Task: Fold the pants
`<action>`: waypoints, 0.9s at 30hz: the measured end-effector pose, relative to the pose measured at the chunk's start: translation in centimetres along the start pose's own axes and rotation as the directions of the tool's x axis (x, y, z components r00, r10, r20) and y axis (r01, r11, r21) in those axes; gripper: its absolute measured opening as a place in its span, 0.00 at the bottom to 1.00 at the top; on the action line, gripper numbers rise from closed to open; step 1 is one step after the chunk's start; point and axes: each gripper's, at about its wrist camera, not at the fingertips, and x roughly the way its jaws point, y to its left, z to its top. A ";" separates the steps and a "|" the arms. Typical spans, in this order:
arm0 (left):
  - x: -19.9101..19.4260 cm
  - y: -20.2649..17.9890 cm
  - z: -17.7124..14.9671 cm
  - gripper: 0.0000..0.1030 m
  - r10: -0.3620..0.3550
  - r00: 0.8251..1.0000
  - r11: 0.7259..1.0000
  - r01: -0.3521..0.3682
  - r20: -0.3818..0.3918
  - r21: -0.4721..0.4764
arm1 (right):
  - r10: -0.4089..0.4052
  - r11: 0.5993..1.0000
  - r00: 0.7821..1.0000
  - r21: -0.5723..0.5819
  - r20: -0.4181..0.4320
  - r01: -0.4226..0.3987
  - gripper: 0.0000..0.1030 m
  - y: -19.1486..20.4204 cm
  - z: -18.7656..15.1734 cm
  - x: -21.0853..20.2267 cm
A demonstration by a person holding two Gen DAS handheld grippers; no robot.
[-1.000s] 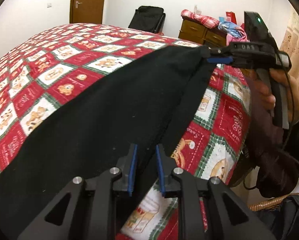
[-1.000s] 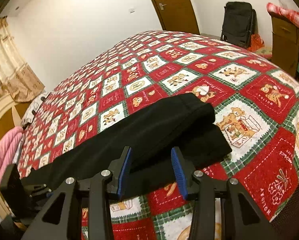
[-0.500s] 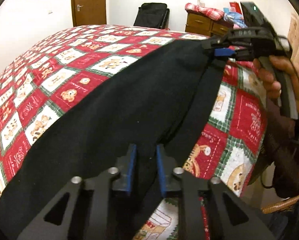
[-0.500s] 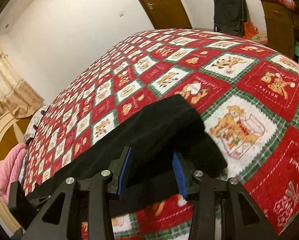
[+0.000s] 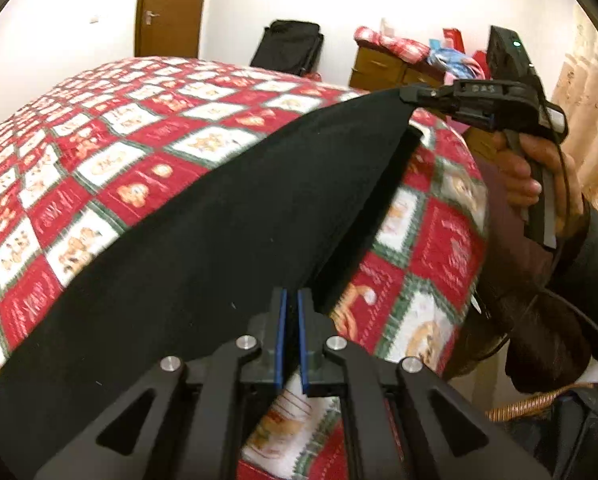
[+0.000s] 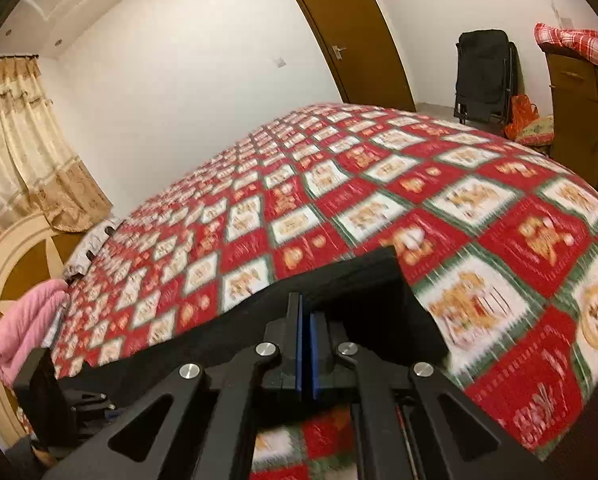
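Left hand-held gripper [image 5: 292, 300] low in its own view, matte black plastic linkage with silver pivot bolts, blue rubber pads drawn nearly together after just closing, pinched on the near edge of the black pants [image 5: 203, 240]. Soft, dull, lint-flecked cloth, stretched taut in a long band from there up and to the right, ending at the right hand-held gripper [image 5: 409, 94], likewise clamped on a far corner of the fabric, lifted off the bed. Gripped by a bare hand [image 5: 539, 172] around its dark pistol handle, with a thin black cable trailing down past a dark sleeve. In the right wrist view, right hand-held gripper [image 6: 306, 312] also freshly closed, blue pads almost meeting on the folded hem of the pants [image 6: 363, 296], a squared double-layered flap hanging to the right of the fingers. Beneath, a quilted bedspread [image 5: 111, 140] in red, white and green checks printed with gingerbread figures, slightly puffed, blurred in the right view. Beyond the bed, a plain brown wooden door [image 6: 351, 36], a black bag [image 6: 485, 72] leaning upright against the white wall, a wooden dresser [image 5: 391, 70] piled with red plaid cloth, cream patterned curtains [image 6: 15, 132] at far left, a pink bundle [image 6: 27, 328] near the curved headboard.
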 end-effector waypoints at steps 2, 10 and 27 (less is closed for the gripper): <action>1.0 -0.2 -0.4 0.05 -0.002 1.000 1.000 0.002 -0.027 -0.002 | -0.026 1.000 0.999 0.008 -0.038 0.026 0.03 -1.3 -1.0 0.8; 1.6 -0.6 -0.6 0.05 -0.027 0.998 1.000 0.028 -0.051 0.006 | -0.075 0.994 0.996 0.072 -0.046 0.078 0.16 -4.5 -2.1 -0.1; 2.5 -0.8 -1.2 0.05 -0.058 0.996 0.998 0.058 -0.066 -0.012 | 0.099 0.950 0.948 0.311 -0.303 0.000 0.34 -9.1 6.2 7.2</action>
